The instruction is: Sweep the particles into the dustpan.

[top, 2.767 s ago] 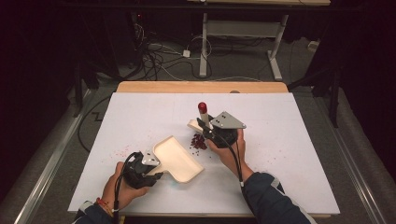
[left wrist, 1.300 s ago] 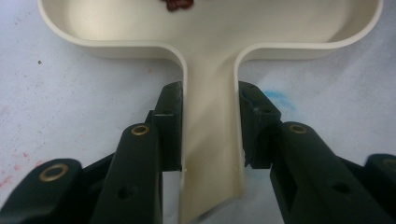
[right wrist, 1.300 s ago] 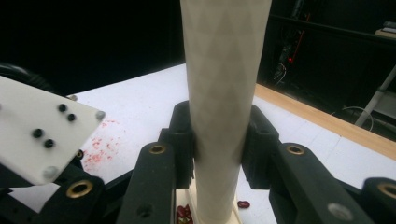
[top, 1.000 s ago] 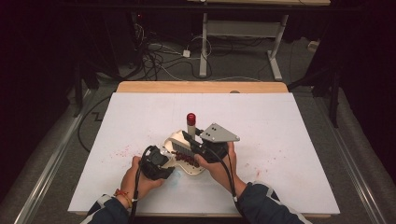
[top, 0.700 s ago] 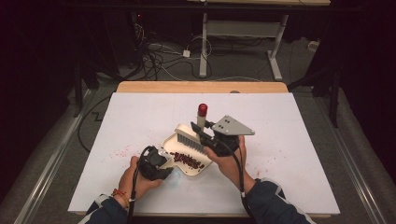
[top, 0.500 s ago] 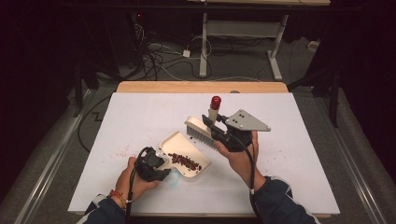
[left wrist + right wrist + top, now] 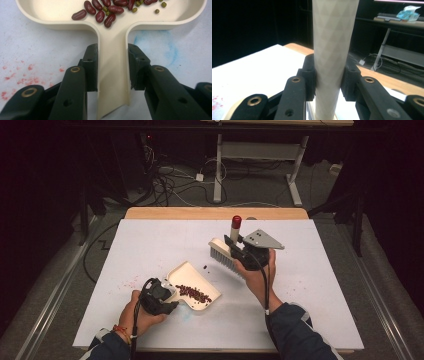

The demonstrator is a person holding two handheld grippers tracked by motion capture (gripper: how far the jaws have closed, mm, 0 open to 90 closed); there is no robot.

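A cream dustpan (image 7: 194, 283) lies on the white table with red beans (image 7: 193, 293) and a few green ones in its tray. In the left gripper view the beans (image 7: 105, 10) lie in the pan (image 7: 113, 50), and my left gripper (image 7: 112, 65) is shut on the pan's handle. That left gripper (image 7: 167, 296) sits near the table's front left. My right gripper (image 7: 239, 251) is shut on the cream handle (image 7: 332, 50) of a hand brush (image 7: 224, 254) with grey bristles and a red handle tip (image 7: 236, 221). The brush is held off the table, right of and behind the pan.
One loose bean (image 7: 205, 267) lies on the table (image 7: 310, 290) between pan and brush. Red stains (image 7: 127, 282) mark the table at the left. Behind the table are a desk frame (image 7: 260, 155) and cables on the floor (image 7: 170, 175).
My right gripper has carried the brush from over the pan up and away to the right. Beans that lay on the table 2.8 s ago now lie in the pan. The left gripper stays put.
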